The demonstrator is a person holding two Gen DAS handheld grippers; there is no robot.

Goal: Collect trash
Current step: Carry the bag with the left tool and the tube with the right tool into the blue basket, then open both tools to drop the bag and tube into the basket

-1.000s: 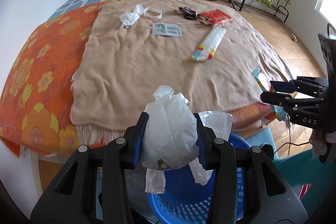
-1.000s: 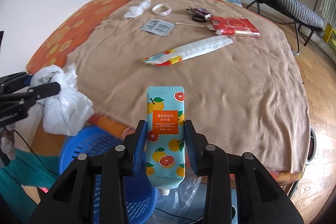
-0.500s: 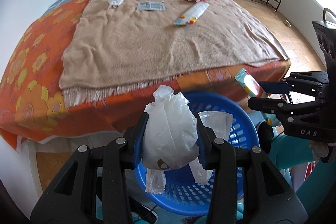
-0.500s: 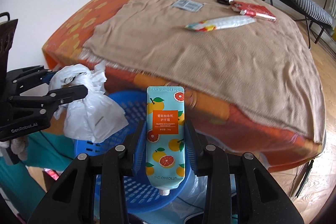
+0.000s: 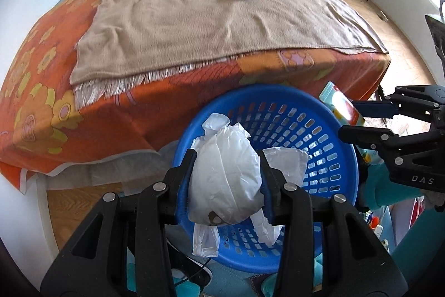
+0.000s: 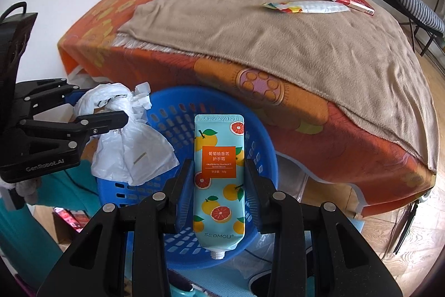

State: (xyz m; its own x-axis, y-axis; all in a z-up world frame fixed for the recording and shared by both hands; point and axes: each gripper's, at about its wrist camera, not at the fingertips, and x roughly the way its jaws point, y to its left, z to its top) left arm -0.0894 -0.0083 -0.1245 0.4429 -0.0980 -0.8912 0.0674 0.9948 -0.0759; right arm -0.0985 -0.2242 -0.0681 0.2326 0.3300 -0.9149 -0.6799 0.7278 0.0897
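Both grippers have moved back from the bed and now hang over the one blue basket [image 5: 331, 157]. The left gripper [image 5: 226, 174] squeezes one white plastic bag [image 5: 228, 180]. The right gripper [image 6: 218, 183] squeezes one hand cream tube [image 6: 219, 171]. Only the right view shows the tube's fruit pictures.

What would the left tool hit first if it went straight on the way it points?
Probably the inner wall of the round blue perforated plastic basket; the left tool, clamping a crumpled white plastic bag, points into it. Depth is unclear.
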